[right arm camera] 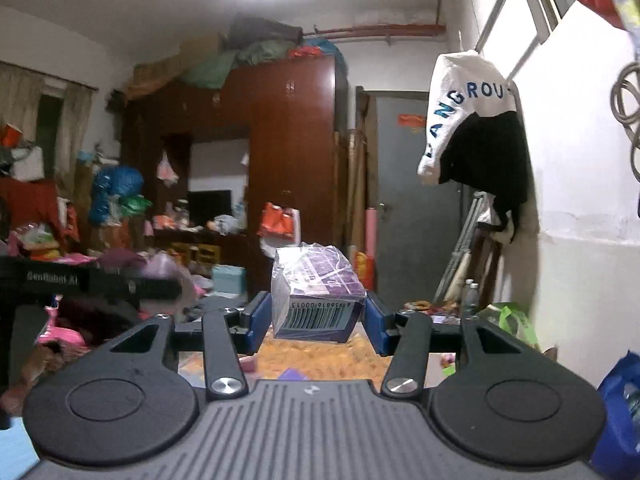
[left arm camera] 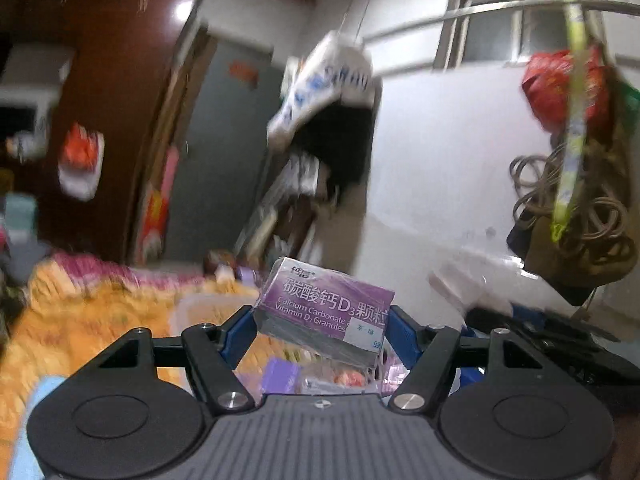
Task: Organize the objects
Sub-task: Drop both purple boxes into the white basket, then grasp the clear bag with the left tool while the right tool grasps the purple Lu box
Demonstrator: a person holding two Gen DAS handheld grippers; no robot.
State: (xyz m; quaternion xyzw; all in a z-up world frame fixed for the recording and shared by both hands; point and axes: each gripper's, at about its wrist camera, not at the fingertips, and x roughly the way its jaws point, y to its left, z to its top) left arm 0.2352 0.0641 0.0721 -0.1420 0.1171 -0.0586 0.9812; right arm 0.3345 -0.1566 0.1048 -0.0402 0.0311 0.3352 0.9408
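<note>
My left gripper (left arm camera: pixel 320 330) is shut on a purple calcium-vitamin D3 box (left arm camera: pixel 325 307), held tilted in the air above an orange patterned bedspread (left arm camera: pixel 92 312). My right gripper (right arm camera: pixel 314 316) is shut on a purple plastic-wrapped box (right arm camera: pixel 316 294) with its barcode end facing the camera, also raised above the bedspread (right arm camera: pixel 320 350). Part of the other gripper's black body (right arm camera: pixel 92 280) shows at the left of the right wrist view. Below the left gripper lie small packets and a purple item (left arm camera: pixel 282 374) in a clear container (left arm camera: pixel 208 312).
A white wall (left arm camera: pixel 460 160) stands at the right with a hanging white and black garment (left arm camera: pixel 332 92), a red bag (left arm camera: pixel 560 84) and coiled cord (left arm camera: pixel 576 208). A brown wardrobe (right arm camera: pixel 288 152), grey door (right arm camera: pixel 416 200) and cluttered piles (right arm camera: pixel 60 240) fill the far room.
</note>
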